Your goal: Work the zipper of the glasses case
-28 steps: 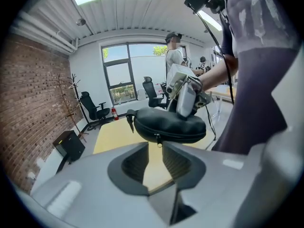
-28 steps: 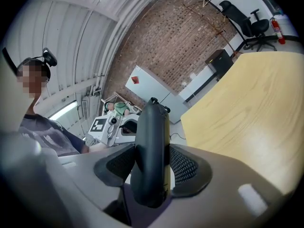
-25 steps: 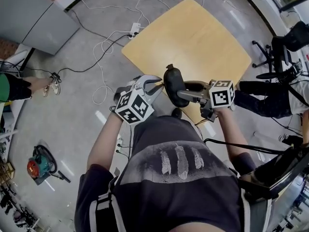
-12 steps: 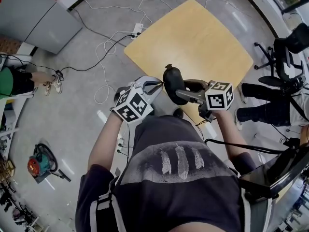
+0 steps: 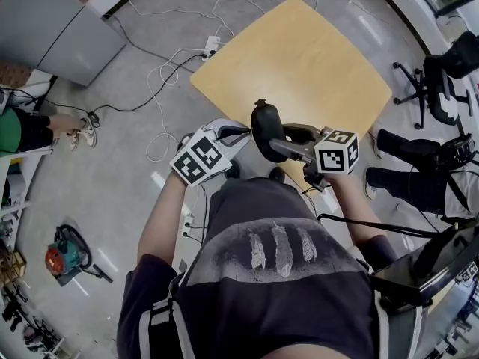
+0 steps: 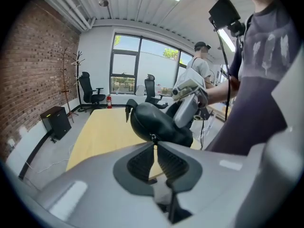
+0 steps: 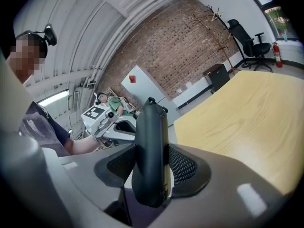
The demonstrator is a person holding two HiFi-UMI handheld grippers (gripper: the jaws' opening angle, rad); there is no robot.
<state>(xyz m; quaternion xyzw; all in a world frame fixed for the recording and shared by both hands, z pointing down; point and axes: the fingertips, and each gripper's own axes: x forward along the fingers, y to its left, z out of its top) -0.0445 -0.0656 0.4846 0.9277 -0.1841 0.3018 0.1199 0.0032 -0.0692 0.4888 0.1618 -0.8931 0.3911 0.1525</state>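
The black glasses case (image 5: 266, 129) is held in the air above the near corner of the wooden table (image 5: 299, 58). My right gripper (image 5: 288, 146) is shut on it; in the right gripper view the case (image 7: 151, 127) stands edge-on between both pads. My left gripper (image 5: 238, 134) comes in from the left. Its jaws have just been closing, and in the left gripper view the tips (image 6: 155, 144) pinch the small zipper pull (image 6: 153, 137) at the rim of the case (image 6: 156, 122). The right gripper (image 6: 187, 106) shows behind the case there.
White and black cables and a power strip (image 5: 210, 45) lie on the floor left of the table. A grey cabinet (image 5: 52, 21) stands far left, an office chair (image 5: 441, 73) and a seated person's legs (image 5: 408, 178) at the right. A red-teal tool (image 5: 61, 256) lies on the floor.
The left gripper has rolled about its own axis and its jaws have come together on the zipper pull. The case and the right gripper have stayed in place.
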